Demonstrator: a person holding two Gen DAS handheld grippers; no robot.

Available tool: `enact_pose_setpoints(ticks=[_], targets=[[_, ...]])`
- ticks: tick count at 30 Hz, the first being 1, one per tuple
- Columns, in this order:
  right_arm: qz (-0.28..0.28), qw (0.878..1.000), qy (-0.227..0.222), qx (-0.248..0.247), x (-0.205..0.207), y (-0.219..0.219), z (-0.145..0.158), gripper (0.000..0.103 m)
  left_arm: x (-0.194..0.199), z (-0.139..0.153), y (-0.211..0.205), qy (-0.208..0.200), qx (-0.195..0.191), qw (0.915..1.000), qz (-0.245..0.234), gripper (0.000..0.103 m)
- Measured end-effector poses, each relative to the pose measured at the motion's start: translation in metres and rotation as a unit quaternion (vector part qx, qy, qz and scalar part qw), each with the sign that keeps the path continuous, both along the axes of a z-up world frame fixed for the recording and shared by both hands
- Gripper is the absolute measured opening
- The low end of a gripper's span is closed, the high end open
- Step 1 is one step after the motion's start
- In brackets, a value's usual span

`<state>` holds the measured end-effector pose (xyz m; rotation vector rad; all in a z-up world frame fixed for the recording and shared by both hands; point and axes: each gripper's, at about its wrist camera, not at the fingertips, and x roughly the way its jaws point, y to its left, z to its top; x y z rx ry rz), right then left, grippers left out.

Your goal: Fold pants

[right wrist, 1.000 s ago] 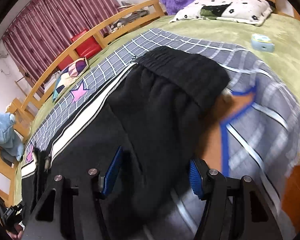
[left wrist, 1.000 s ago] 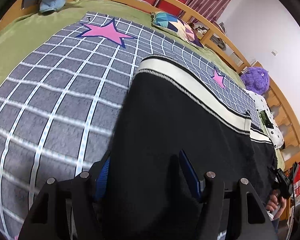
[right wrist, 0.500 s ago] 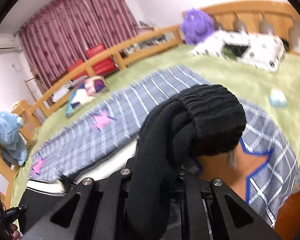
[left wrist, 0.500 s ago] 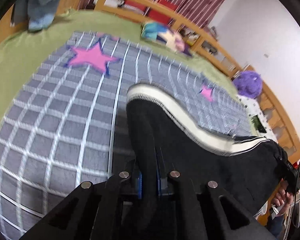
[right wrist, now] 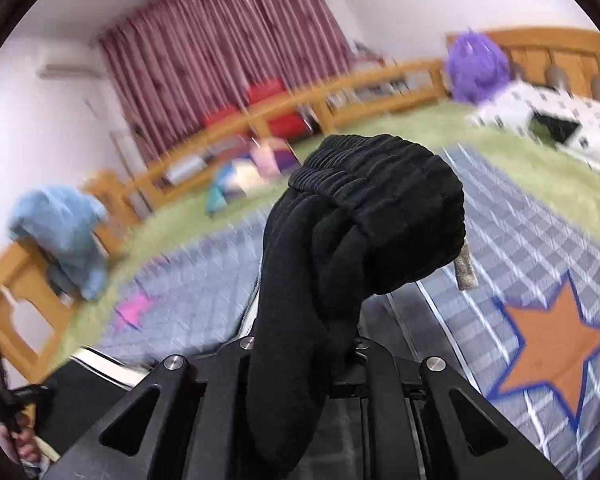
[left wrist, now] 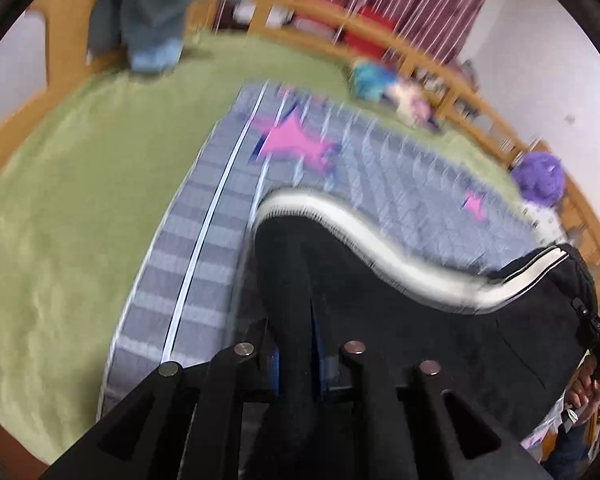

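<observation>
The left tool [left wrist: 296,356] is clenched on a fold of the black pants [left wrist: 440,320], the cloth pinched between its blue pads. From there the leg runs off to the right, its white side stripe [left wrist: 364,240] curving across the grey checked blanket [left wrist: 204,264].

The right tool [right wrist: 304,344] grips the bunched waist end of the pants [right wrist: 364,216]; the ribbed waistband [right wrist: 380,160] bulges above the jaws and hangs clear of the bed, a grey drawstring tip [right wrist: 466,268] dangling beside it.

Around them lie the green bedspread [left wrist: 80,200], a pink star [left wrist: 292,142] and an orange star [right wrist: 556,340] on the blanket, a purple plush toy [right wrist: 476,66] by the wooden headboard, a spotted pillow [right wrist: 560,120] and a blue garment [right wrist: 64,228] over the bed rail. Nothing blocks either tool.

A second ago both tools stood open over pants lying flat; since then they have been closing on the cloth and have lifted it, and the left jaws have just eased out slightly with the fold still between them.
</observation>
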<state>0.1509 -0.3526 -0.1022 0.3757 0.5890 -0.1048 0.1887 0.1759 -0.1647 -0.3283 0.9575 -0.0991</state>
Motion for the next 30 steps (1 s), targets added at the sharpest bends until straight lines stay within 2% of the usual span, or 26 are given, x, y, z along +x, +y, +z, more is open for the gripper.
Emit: enact_pose_setpoints(ticks=[1,2,4,5,7,8,9,14,18,22,25,28,30], targets=[[-0.009,0.999,0.033,-0.001,0.001,-0.006,-0.021,0.014,-0.001,-0.011,0.001,0.013,0.004,0.9999,0.004,0.019],[-0.016,0.998,0.056,0.001,0.000,-0.011,-0.035,0.015,-0.003,-0.023,0.003,0.024,0.008,0.9996,0.010,0.029],[-0.039,0.993,0.113,0.011,-0.007,-0.029,-0.073,0.018,-0.014,-0.038,0.007,0.036,0.014,0.9991,0.018,0.042],[-0.031,0.992,0.122,0.033,-0.013,-0.037,-0.086,0.018,-0.020,-0.042,0.009,0.034,0.007,0.9993,0.015,0.047],[-0.021,0.990,0.132,0.045,-0.024,-0.043,-0.098,0.027,-0.031,-0.044,0.013,0.027,-0.008,0.9996,0.007,0.057],[-0.029,0.988,0.148,0.025,-0.031,-0.041,-0.099,0.039,-0.037,-0.043,0.013,0.027,-0.007,0.9996,0.005,0.061],[-0.036,0.988,0.152,0.006,-0.037,-0.038,-0.097,0.045,-0.042,-0.043,0.013,0.026,-0.002,0.9997,0.005,0.061],[-0.040,0.984,0.160,-0.066,-0.076,-0.010,-0.062,0.045,-0.064,-0.043,0.007,0.016,0.014,0.9998,0.000,0.065],[-0.013,0.983,0.145,-0.112,-0.084,0.033,-0.030,0.045,-0.073,-0.040,0.004,0.014,0.000,0.9999,0.007,0.065],[0.089,0.984,0.131,-0.077,-0.066,0.102,-0.027,0.046,-0.081,-0.034,-0.001,0.016,0.007,0.9998,0.012,0.065],[0.178,0.975,0.130,-0.029,-0.044,0.166,-0.044,0.047,-0.092,-0.028,0.000,0.013,0.021,0.9996,0.013,0.065],[0.217,0.967,0.134,0.004,-0.030,0.206,-0.064,0.053,-0.104,-0.024,0.006,0.006,0.032,0.9993,0.017,0.065],[0.225,0.960,0.166,0.029,-0.017,0.226,-0.087,0.054,-0.111,-0.022,0.011,0.004,0.029,0.9994,0.015,0.065]])
